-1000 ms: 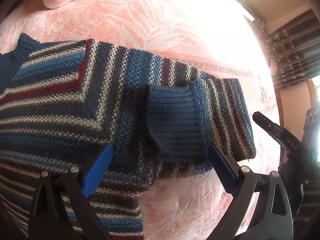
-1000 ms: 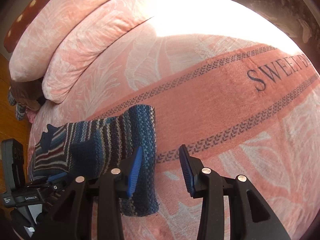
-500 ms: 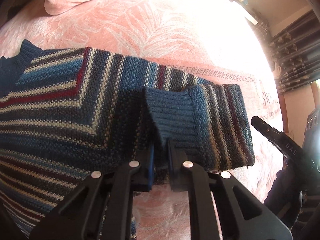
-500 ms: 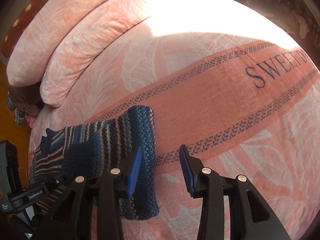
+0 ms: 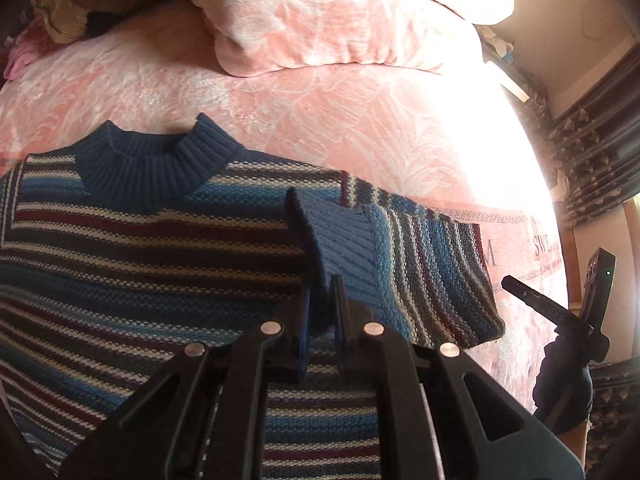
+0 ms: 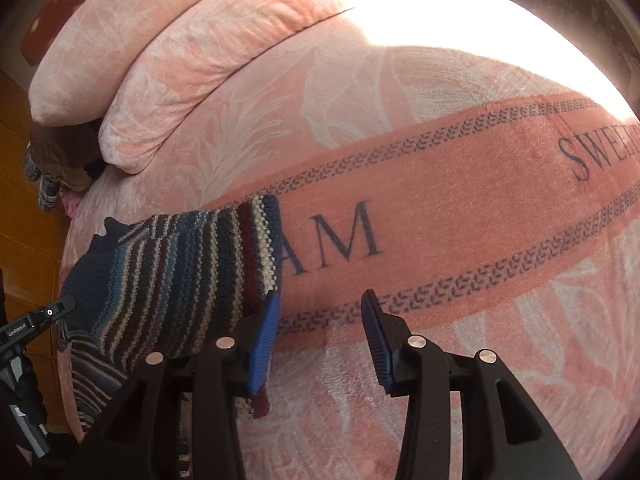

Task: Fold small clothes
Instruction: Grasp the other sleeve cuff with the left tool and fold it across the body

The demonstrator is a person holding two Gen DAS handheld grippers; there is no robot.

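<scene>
A striped sweater (image 5: 132, 264) lies flat on a pink blanket (image 5: 320, 128), filling the lower left of the left wrist view, its navy collar (image 5: 152, 164) toward the pillow (image 5: 340, 28) at the top; the left gripper (image 5: 320, 320) is clamped on the blue cuff (image 5: 340, 248) of the folded sleeve at centre; the right gripper (image 6: 316, 328) hovers with fingers apart, empty, beside the sweater's edge at lower left.

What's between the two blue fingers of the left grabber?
The sweater's ribbed blue cuff. The left wrist view shows the left gripper pinched shut on its edge, lifting the striped sleeve over the sweater's body.
</scene>
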